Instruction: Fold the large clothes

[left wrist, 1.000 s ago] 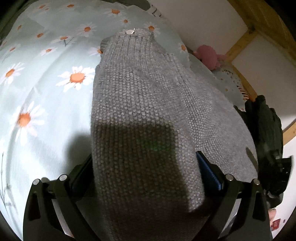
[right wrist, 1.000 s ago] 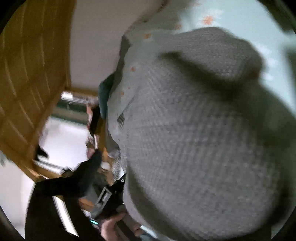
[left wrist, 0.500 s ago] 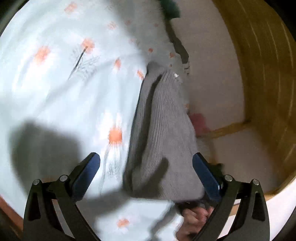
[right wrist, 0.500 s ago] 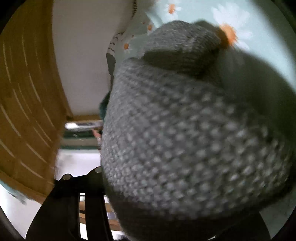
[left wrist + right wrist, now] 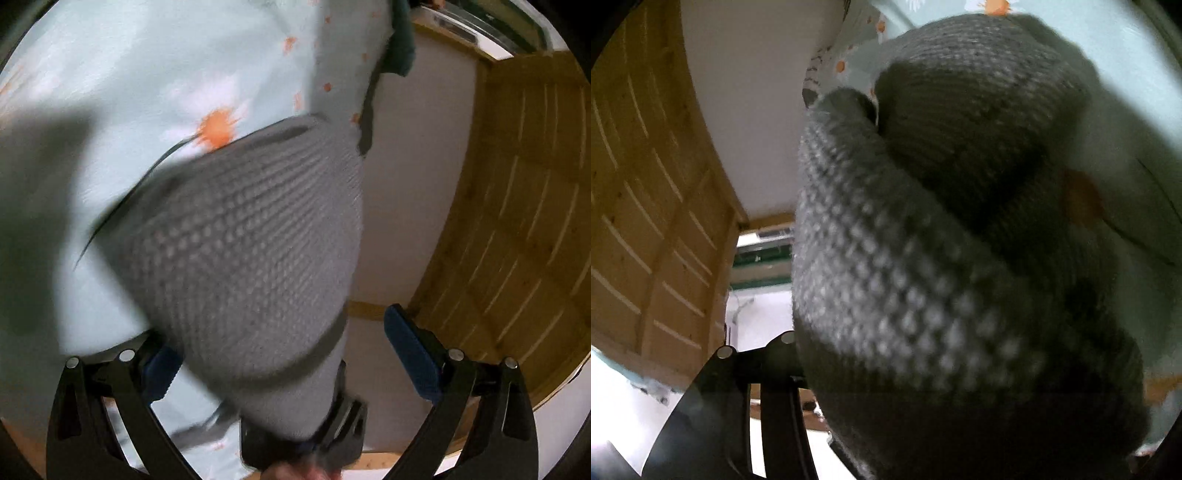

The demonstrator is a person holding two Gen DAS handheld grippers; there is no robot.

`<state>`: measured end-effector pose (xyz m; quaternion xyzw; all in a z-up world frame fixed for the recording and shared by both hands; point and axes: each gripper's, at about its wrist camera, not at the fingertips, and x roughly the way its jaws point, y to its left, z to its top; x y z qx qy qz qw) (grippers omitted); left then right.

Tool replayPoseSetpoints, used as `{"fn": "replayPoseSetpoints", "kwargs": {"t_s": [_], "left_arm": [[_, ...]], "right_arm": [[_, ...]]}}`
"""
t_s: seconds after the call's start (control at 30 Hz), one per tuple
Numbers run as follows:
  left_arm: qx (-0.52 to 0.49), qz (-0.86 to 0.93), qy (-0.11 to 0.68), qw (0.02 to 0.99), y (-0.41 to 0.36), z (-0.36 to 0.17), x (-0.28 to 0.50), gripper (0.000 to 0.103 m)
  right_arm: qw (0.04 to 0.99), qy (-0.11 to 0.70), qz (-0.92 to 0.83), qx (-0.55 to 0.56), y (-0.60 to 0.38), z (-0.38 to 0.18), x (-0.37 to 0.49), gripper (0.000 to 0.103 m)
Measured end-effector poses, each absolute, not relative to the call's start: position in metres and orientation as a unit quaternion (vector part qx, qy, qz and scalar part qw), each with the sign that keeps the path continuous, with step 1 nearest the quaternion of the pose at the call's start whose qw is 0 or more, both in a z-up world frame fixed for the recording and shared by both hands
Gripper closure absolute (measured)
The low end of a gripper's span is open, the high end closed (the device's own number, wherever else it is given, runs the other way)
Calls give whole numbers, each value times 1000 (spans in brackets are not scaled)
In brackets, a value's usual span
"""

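Sweater (image 5: pixel 251 258), grey chunky knit, bunched on daisy-print bedsheet (image 5: pixel 122 92), its far end near bed edge beside white wall (image 5: pixel 413 177). Left gripper (image 5: pixel 280 354): jaws spread wide, blue pads clear of knit, sweater bulk lying between them unpinched. Right gripper (image 5: pixel 923 424): jaws just closed partway; knit fills view and hides pads, grip on sweater cannot be told. Wooden panelling (image 5: pixel 517 206) beyond wall.

Left tongs (image 5: pixel 284 354): black angular arms, blue ribbed pads, silver screws at the joints.
Right tongs (image 5: pixel 923 369): black arm, two silver screws visible.
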<state>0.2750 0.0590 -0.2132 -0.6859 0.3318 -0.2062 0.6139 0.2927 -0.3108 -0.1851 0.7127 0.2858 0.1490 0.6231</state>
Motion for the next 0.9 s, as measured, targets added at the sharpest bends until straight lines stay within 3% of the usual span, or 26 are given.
{"fn": "replayPoseSetpoints", "kwargs": {"t_s": [0.17,0.23,0.27,0.33,0.37,0.4,0.43,0.67,0.9], "left_arm": [[-666,-215,376,607,59,-210,297,5],[-662,-225,391,599,56,-214,299,13],[-656,-216,398,604,62,-213,297,38],[-658,-219,397,601,64,-218,297,44],[-649,-225,399,607,64,-216,300,46],[-643,-228,400,612,64,-213,301,48],[-641,-231,399,614,65,-208,302,49],[-629,-269,371,628,61,-148,318,53],[-613,-335,311,644,30,-55,366,54]], "right_arm": [[648,295,150,686,-318,-179,261,57],[674,296,138,662,-318,-171,264,52],[687,295,137,649,-317,-167,268,47],[697,282,133,645,-316,-165,275,13],[700,281,131,644,-316,-165,278,14],[706,291,129,633,-315,-163,281,31],[723,314,115,605,-307,-160,278,58],[772,283,148,550,-312,-94,296,64],[828,235,179,476,-334,21,332,65]]}}
